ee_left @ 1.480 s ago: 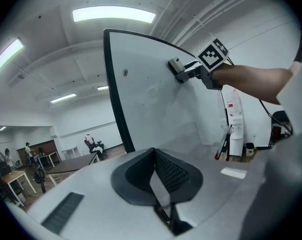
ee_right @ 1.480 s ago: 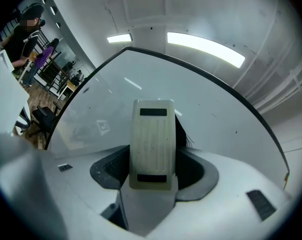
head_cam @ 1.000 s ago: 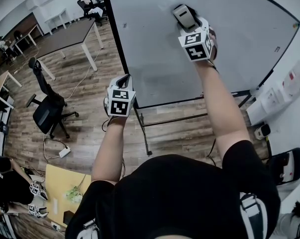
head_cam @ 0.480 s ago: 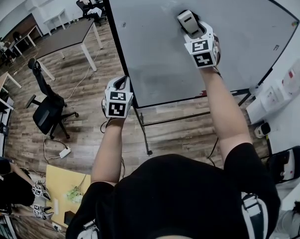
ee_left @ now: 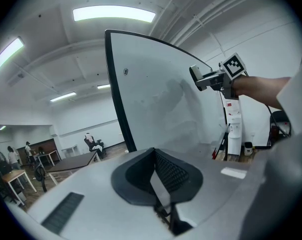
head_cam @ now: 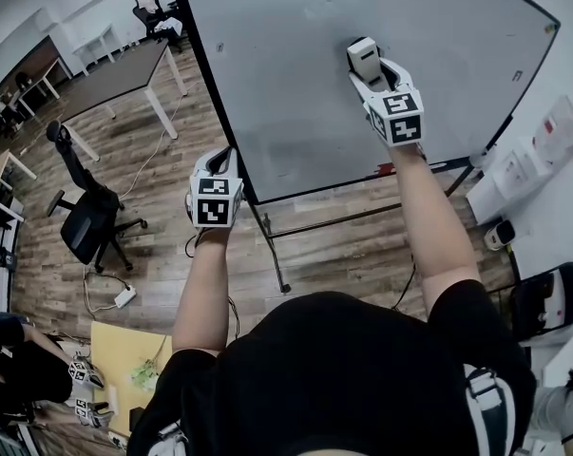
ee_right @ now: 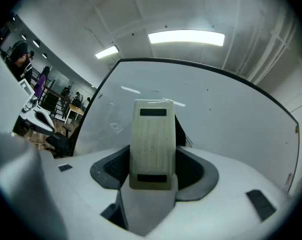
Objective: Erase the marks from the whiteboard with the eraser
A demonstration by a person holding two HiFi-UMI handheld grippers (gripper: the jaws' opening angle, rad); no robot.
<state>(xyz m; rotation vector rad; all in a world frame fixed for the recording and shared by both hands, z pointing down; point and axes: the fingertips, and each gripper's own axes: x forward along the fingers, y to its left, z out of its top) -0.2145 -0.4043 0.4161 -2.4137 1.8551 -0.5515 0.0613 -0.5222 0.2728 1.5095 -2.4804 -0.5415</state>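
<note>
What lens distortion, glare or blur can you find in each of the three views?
Head view: fisheye bows the whiteboard frame into curves. Left gripper view: dark vignetted corners, ceiling light blown out white. Right gripper view: pale light streaks reflect on the whiteboard above the eraser.

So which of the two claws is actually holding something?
The right claw: it is shut on the cream rectangular plastic eraser, held against the white whiteboard. The left claw is shut on nothing.

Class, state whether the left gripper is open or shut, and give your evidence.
Shut. The left gripper shows in its own view with both dark jaws meeting along one line and nothing held between them.
</note>
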